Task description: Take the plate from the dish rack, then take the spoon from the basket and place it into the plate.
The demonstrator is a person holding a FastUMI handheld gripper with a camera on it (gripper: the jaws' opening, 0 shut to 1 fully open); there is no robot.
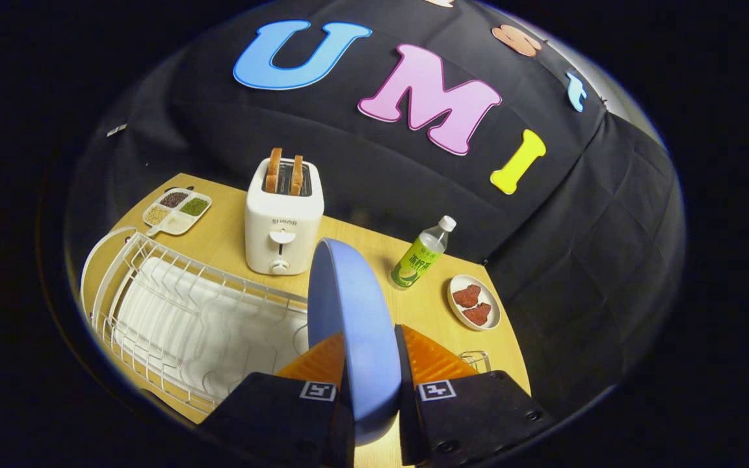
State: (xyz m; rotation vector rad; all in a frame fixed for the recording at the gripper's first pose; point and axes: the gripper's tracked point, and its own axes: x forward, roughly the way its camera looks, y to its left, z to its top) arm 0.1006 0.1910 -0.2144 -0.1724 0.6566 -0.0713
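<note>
A: Where is the plate (355, 338) right now?

B: The blue plate stands on edge between the two fingers of the claw (369, 364), which is clamped on it from both faces. It is lifted clear of the white wire dish rack (179, 318), hanging over the rack's right end and the bare desk (374, 253) beside it.

A: So the first step looks mostly done?

B: I would judge so. The plate is out of the slots but not yet set down, and the spoon has not been touched. A bit of wire basket (476, 359) peeks out just past the right finger, near the front right corner of the desk; I cannot see a spoon in it.

A: What could go wrong?

B: The grip is on the lower part of the plate only, so the tall free part could pivot or slip if the claw tilts quickly. Lowered on edge, it could roll or tip over instead of lying flat. Swung wide, its rim could knock the toaster (283, 221) just beyond it, or the bottle (421, 255) to the right.

A: Count everything for me.

B: One plate, one dish rack, one toaster with two slices of bread (284, 171) in it, one bottle, and one divided tray (177, 210) with four compartments at the far left corner. There is also one small dish (474, 301) holding two red pieces, near the right edge.
</note>
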